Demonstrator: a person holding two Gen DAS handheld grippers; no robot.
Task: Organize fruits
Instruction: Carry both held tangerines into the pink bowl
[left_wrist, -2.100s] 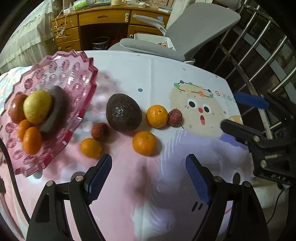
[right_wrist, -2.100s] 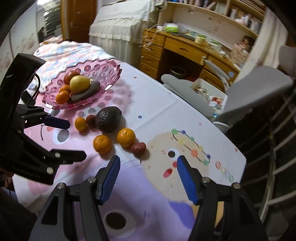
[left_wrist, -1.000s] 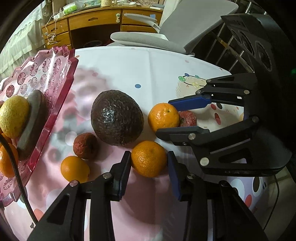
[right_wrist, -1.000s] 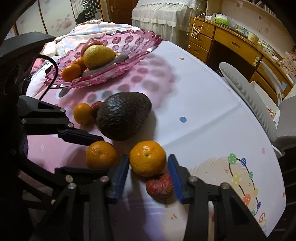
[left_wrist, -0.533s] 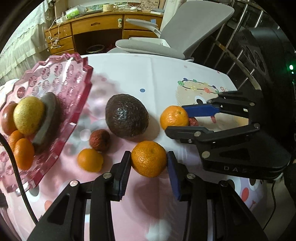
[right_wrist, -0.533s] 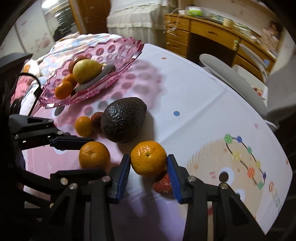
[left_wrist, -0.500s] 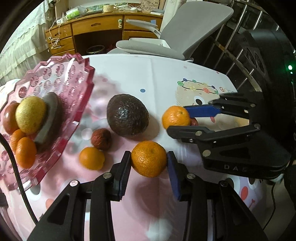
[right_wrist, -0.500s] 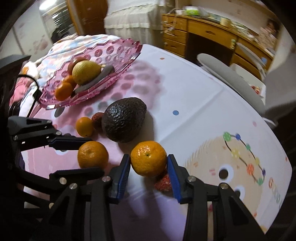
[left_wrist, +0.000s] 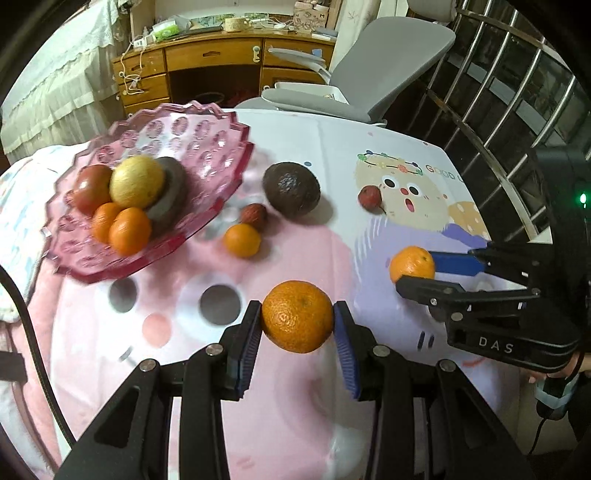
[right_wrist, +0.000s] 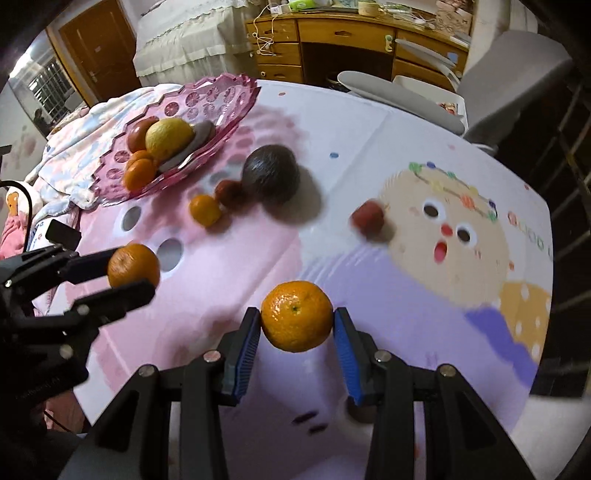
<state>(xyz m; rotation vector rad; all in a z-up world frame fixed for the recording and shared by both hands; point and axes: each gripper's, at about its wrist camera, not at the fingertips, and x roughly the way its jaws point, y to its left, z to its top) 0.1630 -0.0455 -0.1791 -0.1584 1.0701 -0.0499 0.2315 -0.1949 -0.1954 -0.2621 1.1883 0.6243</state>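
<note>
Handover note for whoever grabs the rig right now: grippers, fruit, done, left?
Left gripper: shut on a tangerine, lifted off the table.
Right gripper: shut on another tangerine, also lifted.
Pink bowl: holds a yellow fruit, a red fruit and two tangerines.
On the cloth: avocado, small tangerine, two red fruits.
Done: both tangerines picked.
Left: drop both in the bowl, then clear the four loose fruits.

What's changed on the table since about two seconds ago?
Both claws, open then, have each closed on a mandarin and lifted it off the cloth: left claw holds one mandarin, right claw the other. The avocado, small orange and pink dish stayed put.
</note>
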